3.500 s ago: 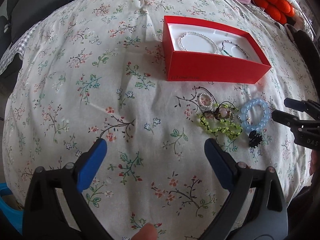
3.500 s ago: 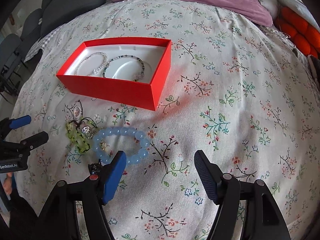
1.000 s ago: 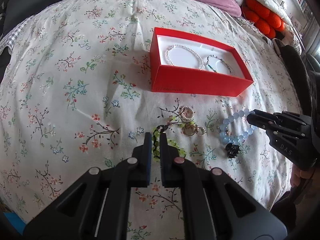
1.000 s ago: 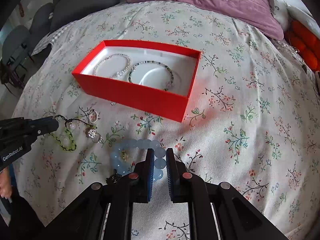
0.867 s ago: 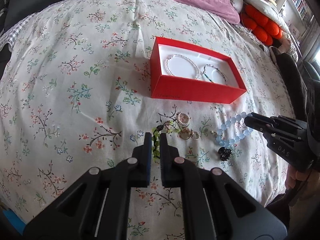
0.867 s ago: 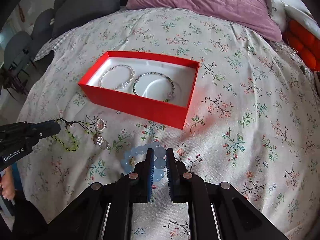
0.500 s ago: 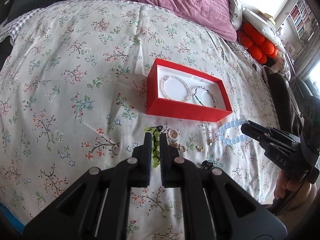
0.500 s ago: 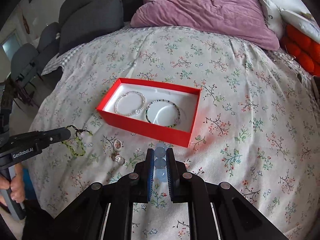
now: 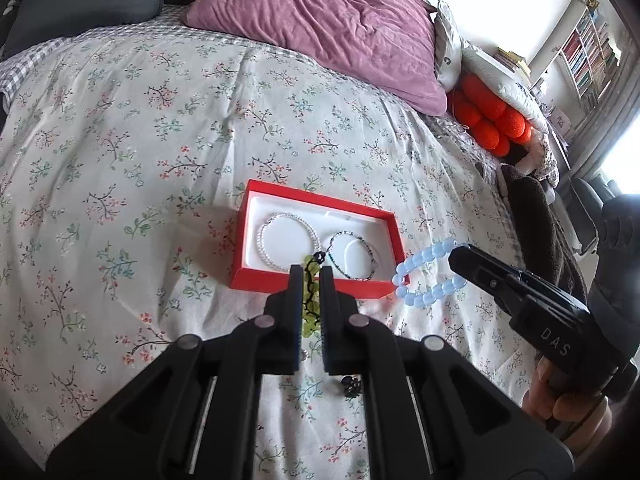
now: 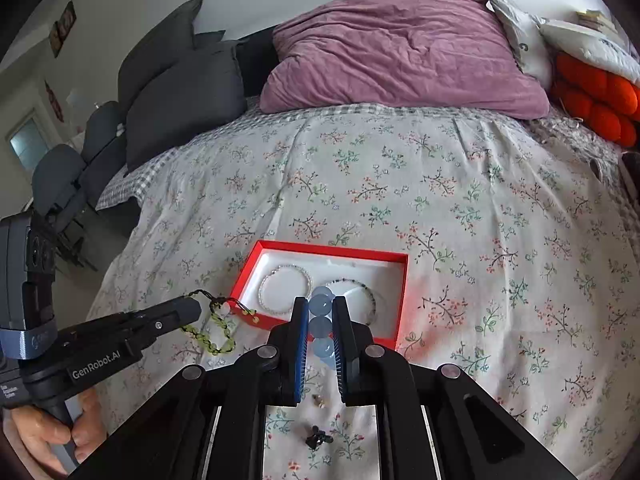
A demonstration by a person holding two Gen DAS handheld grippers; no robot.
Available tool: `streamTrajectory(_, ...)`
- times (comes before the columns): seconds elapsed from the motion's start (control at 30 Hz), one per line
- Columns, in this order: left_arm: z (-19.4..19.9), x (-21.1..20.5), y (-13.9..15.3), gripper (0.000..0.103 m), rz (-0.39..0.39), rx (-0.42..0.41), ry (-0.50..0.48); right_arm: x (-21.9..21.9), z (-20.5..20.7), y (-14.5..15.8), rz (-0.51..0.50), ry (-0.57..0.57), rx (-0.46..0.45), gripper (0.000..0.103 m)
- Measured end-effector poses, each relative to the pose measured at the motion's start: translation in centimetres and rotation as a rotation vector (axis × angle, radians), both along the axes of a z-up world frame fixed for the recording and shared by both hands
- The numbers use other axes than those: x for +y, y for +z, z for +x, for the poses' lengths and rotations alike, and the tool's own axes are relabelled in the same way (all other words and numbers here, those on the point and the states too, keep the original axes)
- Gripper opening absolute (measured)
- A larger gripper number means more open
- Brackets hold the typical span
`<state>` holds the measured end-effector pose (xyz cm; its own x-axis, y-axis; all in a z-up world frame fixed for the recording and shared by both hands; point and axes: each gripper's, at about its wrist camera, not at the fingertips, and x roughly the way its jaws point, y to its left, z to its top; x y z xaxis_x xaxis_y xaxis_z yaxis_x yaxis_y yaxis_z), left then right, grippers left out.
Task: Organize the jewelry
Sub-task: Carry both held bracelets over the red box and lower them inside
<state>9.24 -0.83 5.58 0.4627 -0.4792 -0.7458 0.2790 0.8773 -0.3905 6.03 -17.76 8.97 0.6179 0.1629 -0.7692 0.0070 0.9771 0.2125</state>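
My left gripper (image 9: 307,272) is shut on a green beaded bracelet (image 9: 309,304) that hangs between its fingers above the bed; the right wrist view shows the same green bracelet (image 10: 208,334) dangling from that left gripper (image 10: 192,308). My right gripper (image 10: 320,304) is shut on a pale blue bead bracelet (image 10: 321,326), and the blue bracelet (image 9: 426,272) hangs in a loop from the right gripper (image 9: 456,258) in the left wrist view. Below both sits an open red box (image 9: 276,196) with a white bead bracelet (image 9: 286,246) and a dark bead bracelet (image 9: 354,254) inside.
Small loose pieces lie on the floral bedspread, among them a black item (image 10: 318,438) and tiny earrings (image 10: 319,399). A purple pillow (image 10: 400,48), dark grey cushions (image 10: 180,96) and an orange cushion (image 9: 492,120) lie at the head of the bed. A hand (image 10: 52,436) holds the left gripper's handle.
Both grippers have risen from the bedspread, carrying the green and the blue bracelets up with them, so the red box now looks smaller and lies under the fingertips.
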Motion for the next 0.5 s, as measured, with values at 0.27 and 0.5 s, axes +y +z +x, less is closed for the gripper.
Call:
streamTrajectory(0.27,2.0,-2.5,-0.3,0.008,-0.071,-0.016,0.001,0.2,1.0,0.1,-0.053,-0.044,-0.027,0.012)
streamTrajectory(0.5,4.9,-2.4,-4.1,0.008,-0.038,0.034,0.073,-0.2,2.2,-0.3,-0.071,-0.067,-0.039,0.012)
